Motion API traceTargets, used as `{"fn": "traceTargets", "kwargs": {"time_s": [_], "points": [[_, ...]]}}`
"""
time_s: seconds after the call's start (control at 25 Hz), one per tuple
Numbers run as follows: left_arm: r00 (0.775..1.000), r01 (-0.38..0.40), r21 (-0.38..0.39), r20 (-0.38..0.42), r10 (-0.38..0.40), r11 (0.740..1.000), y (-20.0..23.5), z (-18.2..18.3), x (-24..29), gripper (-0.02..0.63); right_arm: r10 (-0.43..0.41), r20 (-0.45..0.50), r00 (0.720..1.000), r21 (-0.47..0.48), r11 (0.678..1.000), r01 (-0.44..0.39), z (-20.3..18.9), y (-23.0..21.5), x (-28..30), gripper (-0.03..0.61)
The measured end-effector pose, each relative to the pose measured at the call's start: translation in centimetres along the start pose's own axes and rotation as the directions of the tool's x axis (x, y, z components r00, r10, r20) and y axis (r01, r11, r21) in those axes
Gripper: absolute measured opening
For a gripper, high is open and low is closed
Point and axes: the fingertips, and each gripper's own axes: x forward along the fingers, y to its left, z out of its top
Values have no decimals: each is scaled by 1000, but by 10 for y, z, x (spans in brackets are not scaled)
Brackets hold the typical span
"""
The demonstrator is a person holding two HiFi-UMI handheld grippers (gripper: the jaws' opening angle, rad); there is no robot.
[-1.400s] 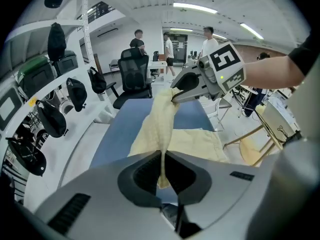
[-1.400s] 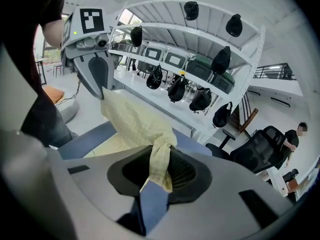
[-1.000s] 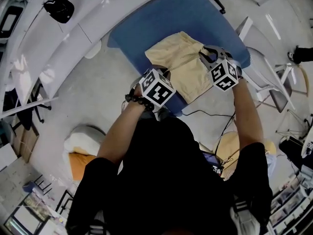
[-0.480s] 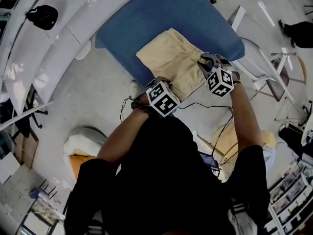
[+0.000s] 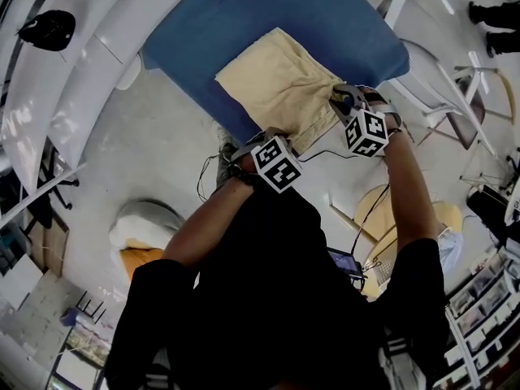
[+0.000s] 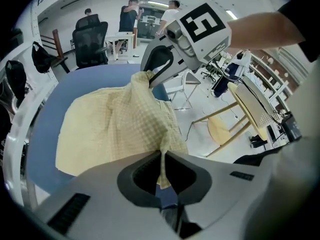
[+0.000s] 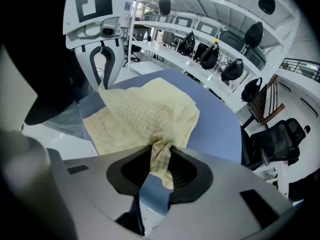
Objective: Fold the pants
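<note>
Our left gripper (image 6: 162, 156) has its jaws closed tight on a thin fold of the pants (image 6: 115, 129). The cloth runs straight up out of the pinch. Our right gripper (image 7: 160, 159) has its jaws a little apart, pressed on a thicker bunch of the same yellow checked fabric (image 7: 145, 116).

In the head view the left gripper (image 5: 266, 135) sits at centre frame and the right gripper (image 5: 341, 100) just right of it. They hold the 2 ends of the pants' (image 5: 276, 84) nearer edge. That edge is raised off the blue table (image 5: 244, 15) and pulled fairly taut between them.

The rest of the pants lies flat on the table as a rough 4-sided patch. Its slightly longer run goes from the upper left of the frame down to the lower right.

We cannot tell which end is the waist and which the hems. The person's torso and arms fill the lower half of the head view and hide the floor below the grippers. Each marker cube covers part of its own gripper.

The gripped edge hangs at or just past the table's nearer rim, above pale floor and a black cable (image 5: 213, 162). Bare blue surface lies open beyond the pants toward the top of the frame. A white chair frame (image 5: 439, 96) stands close on the right.
</note>
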Motion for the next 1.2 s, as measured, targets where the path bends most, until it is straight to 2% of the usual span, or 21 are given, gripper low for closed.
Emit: {"fn": "traceTargets", "kwargs": {"time_s": [0.12, 0.24, 0.36, 0.48, 0.56, 0.68, 0.8, 0.92, 1.08, 1.2], "points": [[1000, 25, 11, 9, -25, 1000, -6, 1, 6, 34, -11, 0, 1000, 23, 1000, 11, -8, 4, 2, 98], [1000, 18, 45, 12, -19, 999, -11, 1, 11, 34, -28, 5, 1000, 41, 999, 28, -19, 9, 3, 98], [1000, 16, 125, -24, -13, 992, -24, 0, 22, 37, -38, -8, 999, 26, 999, 38, -34, 18, 2, 100], [993, 103, 176, -66, -93, 979, -48, -6, 29, 110, -23, -47, 999, 36, 999, 25, -46, 25, 3, 112], [985, 164, 151, -73, -154, 975, -59, -9, 32, 145, 6, -79, 997, 54, 999, -2, -56, 31, 3, 163], [975, 220, 98, -37, -217, 971, -62, -7, 31, 202, 38, -115, 993, 87, 996, -28, -70, 40, -2, 232], [972, 236, 67, 3, -237, 969, -56, 2, 22, 210, 11, -120, 993, 115, 993, 3, -76, 36, -13, 232], [976, 212, 64, 31, -214, 975, -44, 10, 10, 210, -34, -104, 994, 146, 988, 49, -71, 22, -26, 230], [989, 143, 62, 41, -145, 988, -20, 17, 4, 209, -100, -14, 995, 233, 967, 101, -39, -6, -39, 196], [991, 126, 42, 49, -128, 991, -5, 19, 2, 209, -114, 52, 992, 306, 947, 93, -5, -18, -32, 163]]}}
